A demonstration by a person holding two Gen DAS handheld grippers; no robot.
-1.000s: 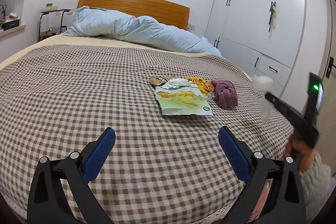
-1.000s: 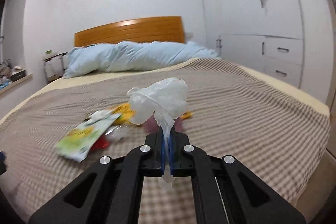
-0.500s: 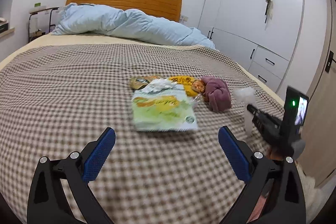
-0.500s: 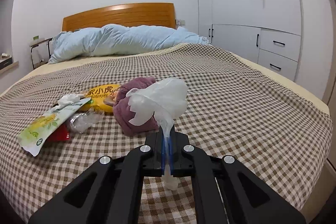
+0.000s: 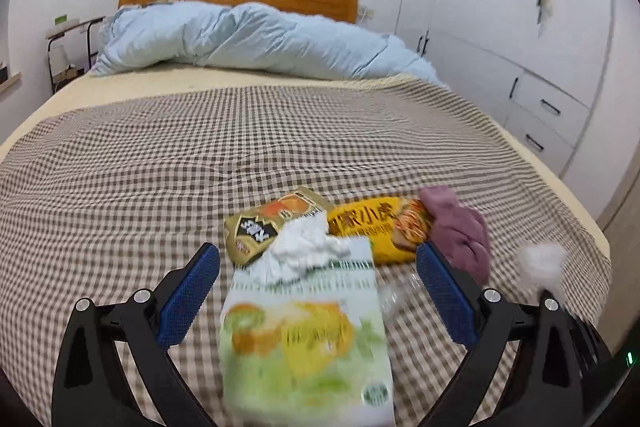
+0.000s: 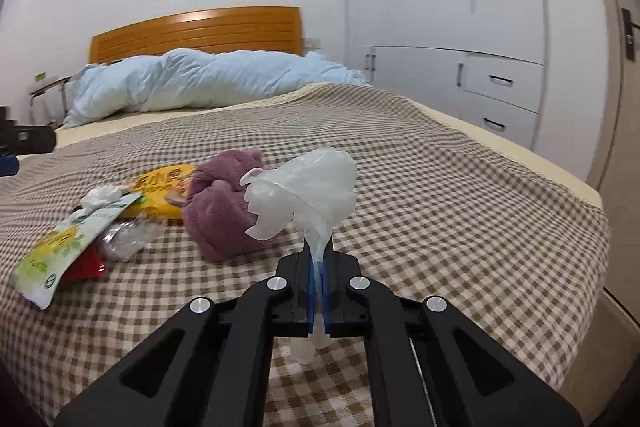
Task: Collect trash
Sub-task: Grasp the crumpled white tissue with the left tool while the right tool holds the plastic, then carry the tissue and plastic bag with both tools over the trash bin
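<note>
Moved: our left tool has come much closer to the litter; the green pouch now fills the space between its blue pads, where a second ago it lay well ahead.
Left tool: jaws wide apart, holding nothing, above the pouch.
Right tool: still clamped together on the neck of a thin white plastic bag, which puffs out above the pads.
Trash: we see the pouch, a white crumpled tissue, a gold packet, a yellow snack bag and a clear wrapper clustered on the checked bed cover.
Beside them: a mauve cloth bundle, touching the yellow bag.
Far end: a pale blue duvet.
</note>
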